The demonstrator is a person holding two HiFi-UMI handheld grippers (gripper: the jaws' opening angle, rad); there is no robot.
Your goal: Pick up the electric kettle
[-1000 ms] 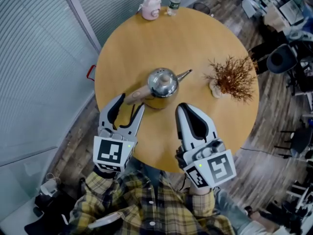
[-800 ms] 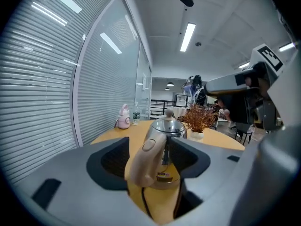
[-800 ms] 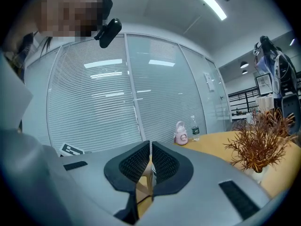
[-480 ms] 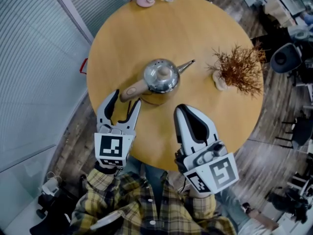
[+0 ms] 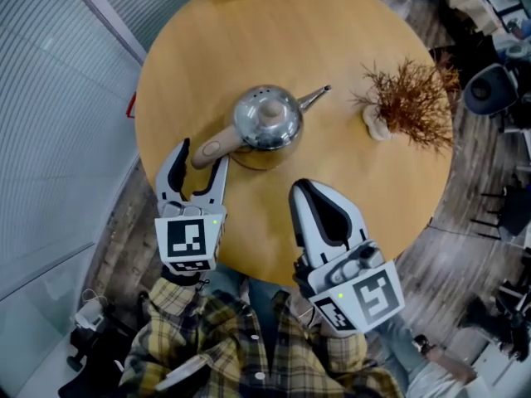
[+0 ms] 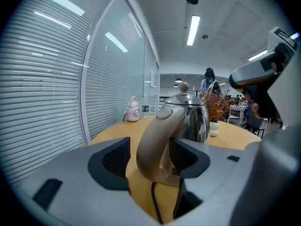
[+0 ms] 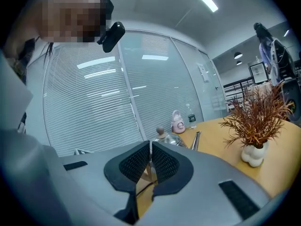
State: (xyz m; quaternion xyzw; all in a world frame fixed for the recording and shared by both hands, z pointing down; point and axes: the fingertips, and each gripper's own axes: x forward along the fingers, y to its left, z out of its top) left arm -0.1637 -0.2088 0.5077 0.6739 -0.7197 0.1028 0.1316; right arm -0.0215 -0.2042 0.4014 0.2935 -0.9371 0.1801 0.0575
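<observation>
While the electric kettle [image 5: 265, 118] sits mid-table [image 5: 332, 56], handle [image 5: 209, 150] pointing near-left, the left gripper [image 5: 202, 156] has its jaws spread wide either side of that handle, not yet pinching. Right gripper [image 5: 309, 193] hangs near, pads together on nothing. Reach step, by the look of it. Next call: squeeze the handle firmly, lift level.

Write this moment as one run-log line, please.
left gripper: open, astride kettle handle | right gripper: shut, empty | kettle: standing on table
</observation>
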